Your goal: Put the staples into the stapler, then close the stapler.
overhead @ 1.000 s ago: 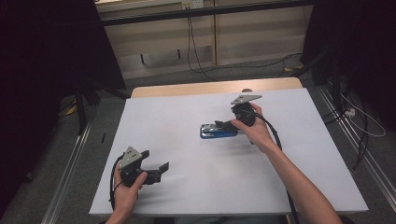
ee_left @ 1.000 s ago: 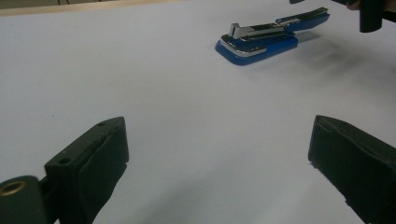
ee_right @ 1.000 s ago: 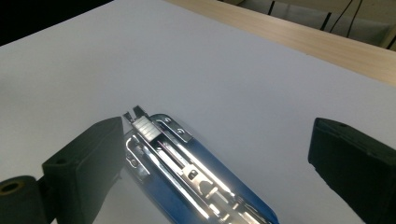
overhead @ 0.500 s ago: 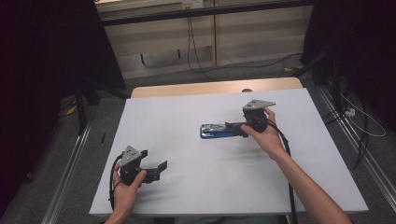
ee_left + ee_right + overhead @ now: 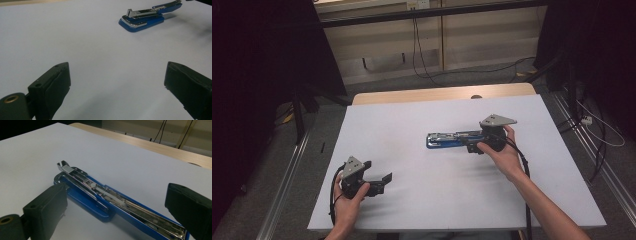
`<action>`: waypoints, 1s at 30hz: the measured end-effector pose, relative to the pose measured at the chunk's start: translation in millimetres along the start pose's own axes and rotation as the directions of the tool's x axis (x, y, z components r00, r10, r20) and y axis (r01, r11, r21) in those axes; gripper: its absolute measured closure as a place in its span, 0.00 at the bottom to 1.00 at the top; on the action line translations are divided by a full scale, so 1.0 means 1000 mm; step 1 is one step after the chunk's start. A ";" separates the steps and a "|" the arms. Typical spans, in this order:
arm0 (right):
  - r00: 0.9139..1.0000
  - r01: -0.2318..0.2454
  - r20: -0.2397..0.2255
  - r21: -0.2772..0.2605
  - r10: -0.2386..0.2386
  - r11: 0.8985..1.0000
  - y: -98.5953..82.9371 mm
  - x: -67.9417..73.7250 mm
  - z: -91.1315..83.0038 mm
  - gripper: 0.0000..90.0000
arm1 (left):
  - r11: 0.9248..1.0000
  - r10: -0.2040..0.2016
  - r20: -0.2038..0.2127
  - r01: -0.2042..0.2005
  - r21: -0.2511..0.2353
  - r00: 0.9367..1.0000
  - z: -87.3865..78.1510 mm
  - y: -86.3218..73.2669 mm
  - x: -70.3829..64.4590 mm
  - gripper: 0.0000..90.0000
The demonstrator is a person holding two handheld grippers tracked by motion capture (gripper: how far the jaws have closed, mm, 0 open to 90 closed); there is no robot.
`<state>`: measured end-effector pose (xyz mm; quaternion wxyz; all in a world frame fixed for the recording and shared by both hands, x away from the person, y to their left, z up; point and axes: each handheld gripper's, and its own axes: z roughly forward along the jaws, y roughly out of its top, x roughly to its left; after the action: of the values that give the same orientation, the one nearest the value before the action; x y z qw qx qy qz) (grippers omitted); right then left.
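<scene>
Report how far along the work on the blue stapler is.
Done: the stapler lies on the white table with its top swung open and the metal staple channel bare. In hand: the right tool is open, its jaws either side of the stapler. The left tool is open and apart. Left: grasping it; no staples visible.

The right gripper (image 5: pixel 116 212) holds its two black jaws wide apart, rising at seven and four o'clock. Between them a blue stapler (image 5: pixel 110 202) lies open on the white table (image 5: pixel 125 162), its metal staple channel running from ten toward five o'clock. A wooden edge (image 5: pixel 155 147) runs along at one o'clock.
</scene>
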<state>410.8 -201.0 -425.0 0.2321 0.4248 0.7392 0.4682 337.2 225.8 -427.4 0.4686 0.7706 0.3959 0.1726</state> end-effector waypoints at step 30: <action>0.996 -0.046 0.077 -0.035 0.049 0.998 -0.031 -0.018 -0.044 0.11 | 0.999 0.050 0.035 -0.050 -0.006 0.998 0.001 0.001 -0.010 0.09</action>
<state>375.1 -244.2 -433.6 0.2568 0.4562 0.7115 0.4687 332.1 217.5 -426.0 0.4730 0.7819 0.3679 0.1717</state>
